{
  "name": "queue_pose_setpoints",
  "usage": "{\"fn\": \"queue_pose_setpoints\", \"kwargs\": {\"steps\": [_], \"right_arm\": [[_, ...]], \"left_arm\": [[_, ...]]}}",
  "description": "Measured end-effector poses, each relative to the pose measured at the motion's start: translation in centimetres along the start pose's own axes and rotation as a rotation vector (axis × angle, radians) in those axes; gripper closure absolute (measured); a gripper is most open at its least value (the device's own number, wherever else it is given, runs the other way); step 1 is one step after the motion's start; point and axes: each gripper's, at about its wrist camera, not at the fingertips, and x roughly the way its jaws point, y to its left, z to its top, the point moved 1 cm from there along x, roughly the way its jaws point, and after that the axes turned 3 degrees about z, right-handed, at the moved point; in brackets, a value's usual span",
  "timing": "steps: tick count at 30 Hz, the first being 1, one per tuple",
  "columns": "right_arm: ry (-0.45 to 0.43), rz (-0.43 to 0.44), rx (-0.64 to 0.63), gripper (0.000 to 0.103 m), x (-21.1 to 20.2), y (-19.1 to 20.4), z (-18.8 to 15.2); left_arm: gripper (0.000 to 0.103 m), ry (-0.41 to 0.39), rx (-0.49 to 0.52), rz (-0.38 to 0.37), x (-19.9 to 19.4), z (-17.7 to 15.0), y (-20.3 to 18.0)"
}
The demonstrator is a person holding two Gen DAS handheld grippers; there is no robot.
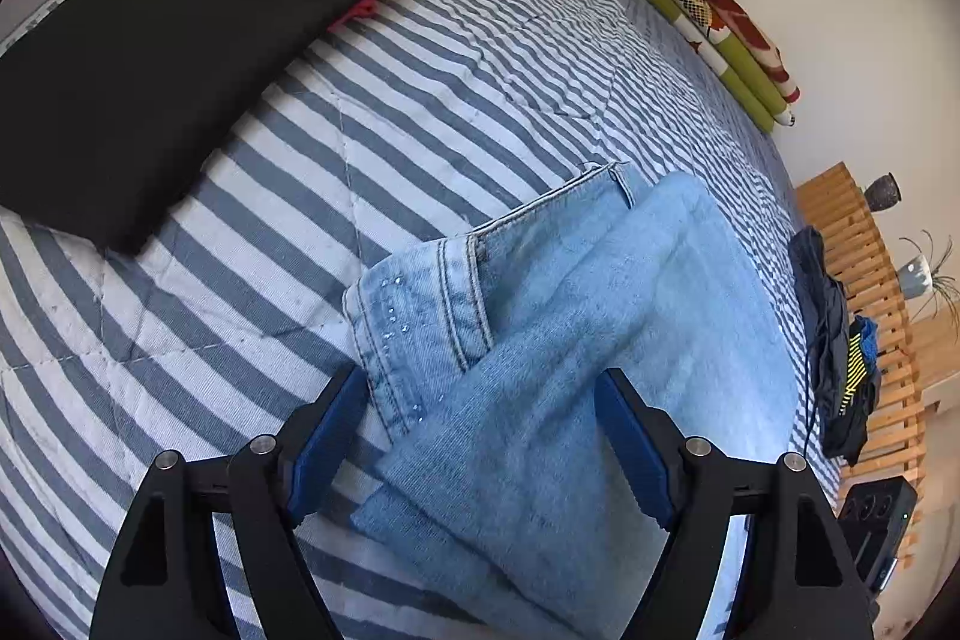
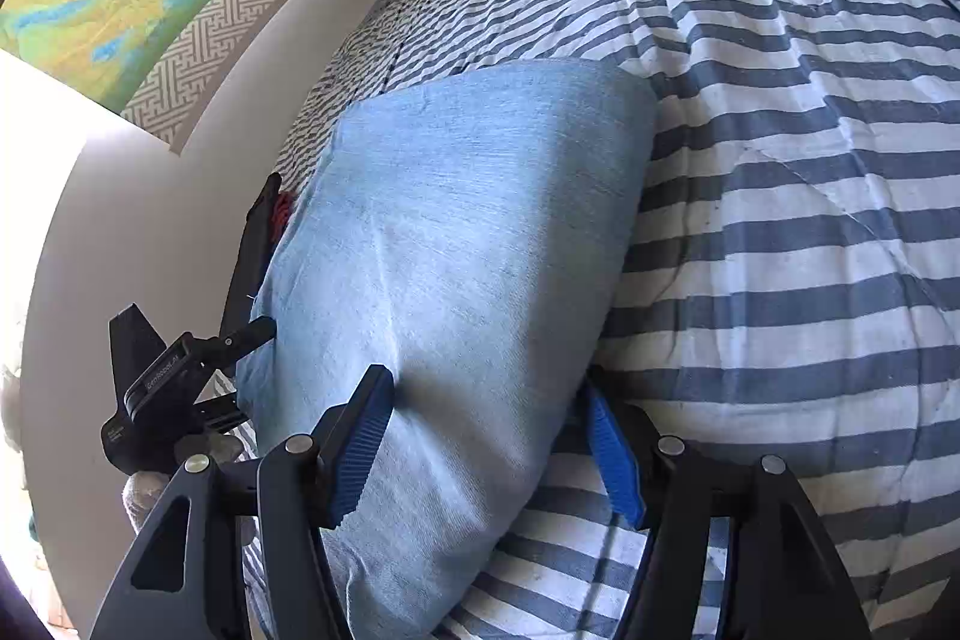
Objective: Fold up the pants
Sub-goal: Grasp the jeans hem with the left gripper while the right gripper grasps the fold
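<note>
On the striped bedspread (image 1: 420,100) — light-blue jeans (image 1: 570,310), folded; waistband showing

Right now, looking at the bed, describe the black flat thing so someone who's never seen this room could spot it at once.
Start from the bed with the blue-and-white striped quilt. Beyond the folded light-blue jeans, toward the far side, lies a flat black rectangular pad with something red poking out beneath its edge. It is the only plain, dark, unpatterned thing lying on the stripes.
</note>
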Motion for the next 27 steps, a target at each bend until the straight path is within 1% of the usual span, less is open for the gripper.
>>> {"fn": "queue_pose_setpoints", "kwargs": {"steps": [1,2,3,4,5,6,7,8,9,11,12,14,18,21,23,24,25,26,27], "right_arm": [[0.002,0.0,-0.008,0.043,0.3,0.2,0.2],[0.006,0.001,-0.012,0.043,0.5,0.4,0.4],[0.011,0.008,-0.01,0.043,0.7,0.5,0.5],[0.014,0.015,-0.002,0.043,0.8,0.5,0.6],[0.015,0.02,0.01,0.046,0.9,0.3,0.8],[0.021,0.022,0.02,0.054,0.9,0.2,0.9],[0.028,0.026,0.032,0.059,0.9,0.0,0.9],[0.03,0.038,0.046,0.069,0.9,-0.3,1.0],[0.027,0.051,0.064,0.077,0.7,-0.4,1.0],[0.012,0.083,0.098,0.086,0.2,-0.4,1.0],[0.003,0.097,0.113,0.09,-0.3,-0.3,0.9],[-0.01,0.115,0.127,0.091,-1.3,0.4,0.6],[-0.017,0.115,0.102,0.092,-3.3,2.9,-0.8],[-0.011,0.106,0.122,0.093,-5.2,4.2,-3.7],[-0.014,0.074,0.09,0.093,-6.4,5.1,-6.2],[-0.011,0.062,0.085,0.093,-6.6,5.2,-7.4],[0.003,0.054,0.081,0.092,-6.6,5.1,-8.3],[0.036,0.048,0.062,0.086,-6.3,4.8,-9.0],[0.091,0.021,0.036,0.084,-5.7,4.6,-9.5]], "left_arm": [[0.025,-0.006,0.007,0.005,0.2,0.1,-0.3],[0.032,-0.009,0.014,0.011,0.4,0.2,-0.5],[0.038,-0.016,0.019,0.013,0.5,0.3,-0.7],[0.046,-0.024,0.024,0.02,0.5,0.4,-1.0],[0.057,-0.032,0.026,0.022,0.6,0.4,-1.2],[0.061,-0.037,0.027,0.02,0.6,0.5,-1.4],[0.068,-0.044,0.025,0.019,0.4,0.5,-1.5],[0.072,-0.05,0.025,0.015,0.3,0.6,-1.6],[0.073,-0.053,0.027,0.012,0.1,0.6,-1.8],[0.078,-0.057,0.029,-0.003,-0.6,0.7,-2.0],[0.079,-0.06,0.03,-0.012,-0.9,0.8,-2.2],[0.081,-0.068,0.044,-0.032,-1.9,0.8,-2.7],[0.082,-0.064,0.086,-0.081,-3.8,0.4,-4.1],[0.082,-0.037,0.122,-0.12,-4.8,-0.4,-4.8],[0.082,-0.023,0.121,-0.134,-4.8,-1.1,-4.9],[0.08,-0.022,0.131,-0.127,-4.7,-1.5,-4.8],[0.073,-0.021,0.144,-0.1,-4.5,-1.8,-4.8],[0.061,-0.014,0.154,-0.068,-4.5,-2.0,-4.6],[0.055,-0.005,0.158,-0.05,-4.7,-2.2,-4.2]]}}
